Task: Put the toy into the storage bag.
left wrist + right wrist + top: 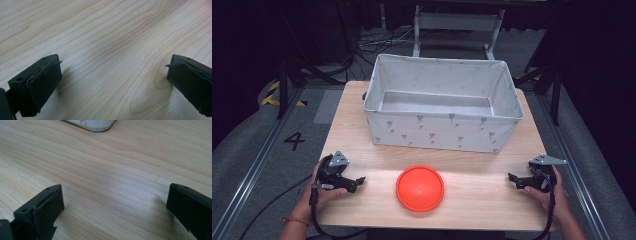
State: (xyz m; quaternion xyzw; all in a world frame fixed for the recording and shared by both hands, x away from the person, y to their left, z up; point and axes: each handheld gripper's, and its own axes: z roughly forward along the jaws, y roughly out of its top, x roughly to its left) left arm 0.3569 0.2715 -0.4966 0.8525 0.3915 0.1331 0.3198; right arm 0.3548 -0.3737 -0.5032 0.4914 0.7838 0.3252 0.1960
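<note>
A round, flat orange plastic lid (420, 188) lies on the light wooden table (472, 200), near the front edge and about halfway between the two hands. Nothing is touching it. Behind it, toward the back of the table, stands a big white cloth box with little grey marks (443, 102). The box is open on top and its grey floor looks bare.

The left gripper (356, 182) is held low at the front left of the table, with its black jaws pointing toward the orange lid. It is near the lid but apart from it. In the left gripper view its two jaws stand wide apart, with only bare wood between them, so it has hold of nothing.

The right gripper (514, 179) is held low at the front right, well apart from the lid, and it points toward the middle too. In the right gripper view its jaws are also spread wide over bare wood, and a corner of the white box peeks in at the top. It is holding nothing.
</note>
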